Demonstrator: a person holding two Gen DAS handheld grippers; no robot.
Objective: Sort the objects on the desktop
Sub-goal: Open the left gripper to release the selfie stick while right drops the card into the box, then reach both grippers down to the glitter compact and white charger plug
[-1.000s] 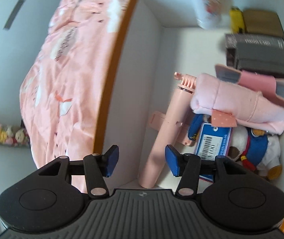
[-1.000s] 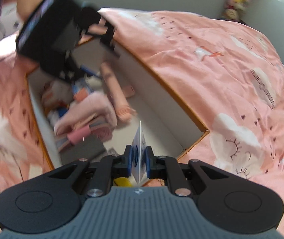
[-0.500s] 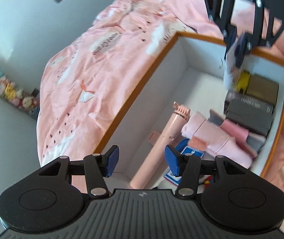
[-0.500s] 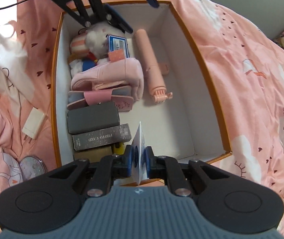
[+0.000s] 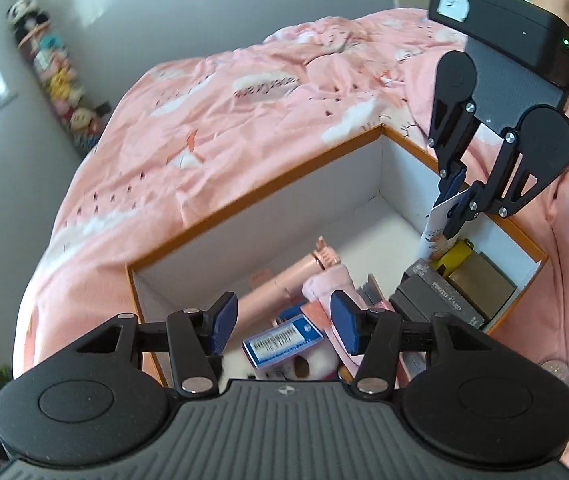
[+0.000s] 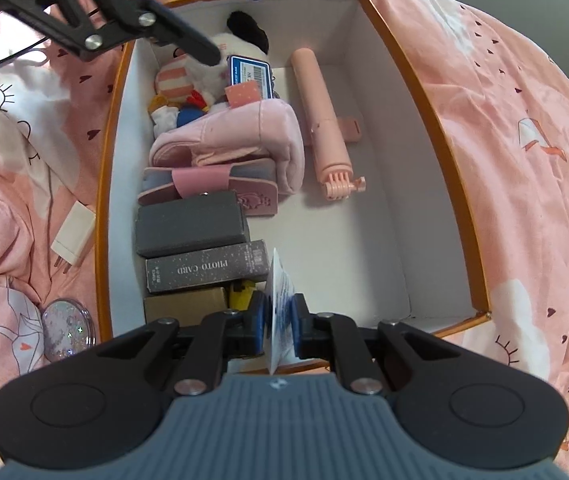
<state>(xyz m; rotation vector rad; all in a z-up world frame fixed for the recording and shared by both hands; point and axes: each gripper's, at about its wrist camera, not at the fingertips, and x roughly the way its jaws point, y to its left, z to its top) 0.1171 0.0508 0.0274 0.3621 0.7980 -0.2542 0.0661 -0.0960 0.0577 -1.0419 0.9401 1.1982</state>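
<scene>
An orange-rimmed white box (image 6: 424,92) (image 5: 268,192) lies on a pink bedspread. Along one side it holds a plush toy (image 6: 204,68), a pink pouch (image 6: 244,136), a pink wallet (image 6: 208,184), a grey case (image 6: 188,224), a dark "PHOTO CARD" box (image 6: 204,270) (image 5: 444,300), a brown box (image 6: 184,306) and a yellow item (image 6: 242,298). A pink selfie stick (image 6: 322,120) lies beside them. My right gripper (image 6: 278,316) (image 5: 454,200) is shut on a thin white card (image 6: 280,280) (image 5: 434,232), held upright over the box end by the yellow item. My left gripper (image 5: 284,316) is open and empty above the plush end.
On the bedspread outside the box lie a white charger plug (image 6: 72,236) and a round glittery compact (image 6: 66,330). The box floor beside the selfie stick (image 6: 364,248) is bare. A grey wall and a column of small toys (image 5: 56,76) stand beyond the bed.
My left gripper rose, rolled and drew back, so the whole box shows below it. My right gripper came down over the box's end with the card still pinched.
</scene>
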